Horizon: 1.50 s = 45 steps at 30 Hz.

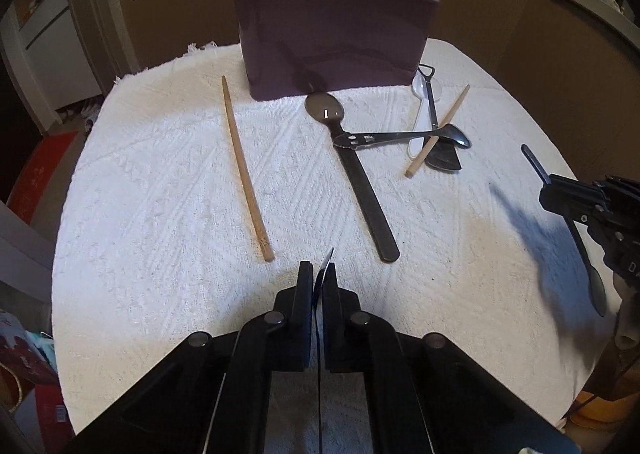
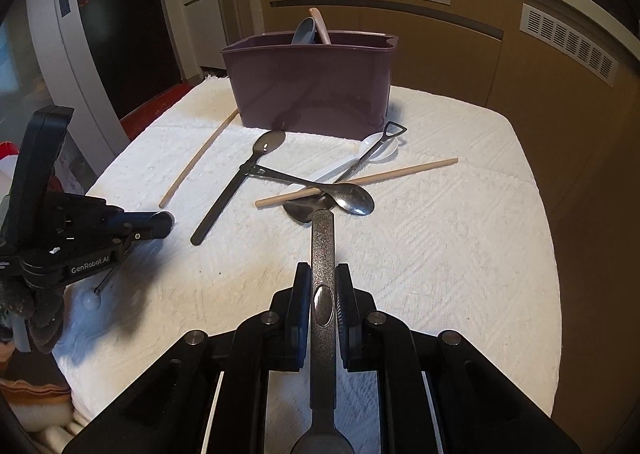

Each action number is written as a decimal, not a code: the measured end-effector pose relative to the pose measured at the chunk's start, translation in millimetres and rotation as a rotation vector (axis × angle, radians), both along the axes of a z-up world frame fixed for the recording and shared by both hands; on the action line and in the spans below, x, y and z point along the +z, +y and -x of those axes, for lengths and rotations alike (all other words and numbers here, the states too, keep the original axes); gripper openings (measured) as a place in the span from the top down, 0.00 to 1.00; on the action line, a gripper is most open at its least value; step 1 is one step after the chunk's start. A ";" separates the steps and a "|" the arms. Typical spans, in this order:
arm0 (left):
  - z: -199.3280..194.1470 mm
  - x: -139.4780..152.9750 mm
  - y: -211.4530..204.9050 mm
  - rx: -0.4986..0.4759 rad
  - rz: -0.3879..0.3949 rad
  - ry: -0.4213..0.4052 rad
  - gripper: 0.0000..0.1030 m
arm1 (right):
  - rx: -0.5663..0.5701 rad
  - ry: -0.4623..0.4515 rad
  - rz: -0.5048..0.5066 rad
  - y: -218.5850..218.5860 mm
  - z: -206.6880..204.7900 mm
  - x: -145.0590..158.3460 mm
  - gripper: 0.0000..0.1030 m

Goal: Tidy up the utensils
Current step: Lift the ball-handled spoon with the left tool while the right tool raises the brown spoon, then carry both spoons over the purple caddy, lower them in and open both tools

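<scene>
Pinching a thin dark utensil [image 1: 325,270] — left gripper [image 1: 318,274] (jaws closed); right gripper [image 2: 323,286] clamps a speckled spoon [image 2: 323,250].

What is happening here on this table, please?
A person is sorting utensils with two handheld grippers. The right gripper is shut on a dark speckled spoon; the left gripper is shut on a thin dark utensil. The purple holder contains two pieces. Chopsticks and several spoons lie on the white cloth.
</scene>
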<state>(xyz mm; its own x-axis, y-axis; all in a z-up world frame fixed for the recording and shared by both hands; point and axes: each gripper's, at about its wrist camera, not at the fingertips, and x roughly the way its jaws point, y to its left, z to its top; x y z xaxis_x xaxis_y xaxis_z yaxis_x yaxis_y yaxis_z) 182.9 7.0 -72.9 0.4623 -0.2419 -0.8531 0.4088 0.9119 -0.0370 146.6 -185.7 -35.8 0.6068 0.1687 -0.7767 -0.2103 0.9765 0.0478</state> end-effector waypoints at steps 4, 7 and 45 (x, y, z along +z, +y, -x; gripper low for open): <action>15.9 26.1 1.9 -0.001 0.022 -0.089 0.98 | -0.008 -0.018 0.002 -1.2 8.9 7.1 0.88; 25.1 53.0 6.4 0.007 0.063 -0.164 0.98 | -0.021 -0.039 -0.006 -2.8 14.4 16.7 0.88; -171.7 187.1 -27.5 0.073 0.214 -0.541 0.98 | 0.019 -0.638 -0.150 5.5 -200.0 178.1 0.88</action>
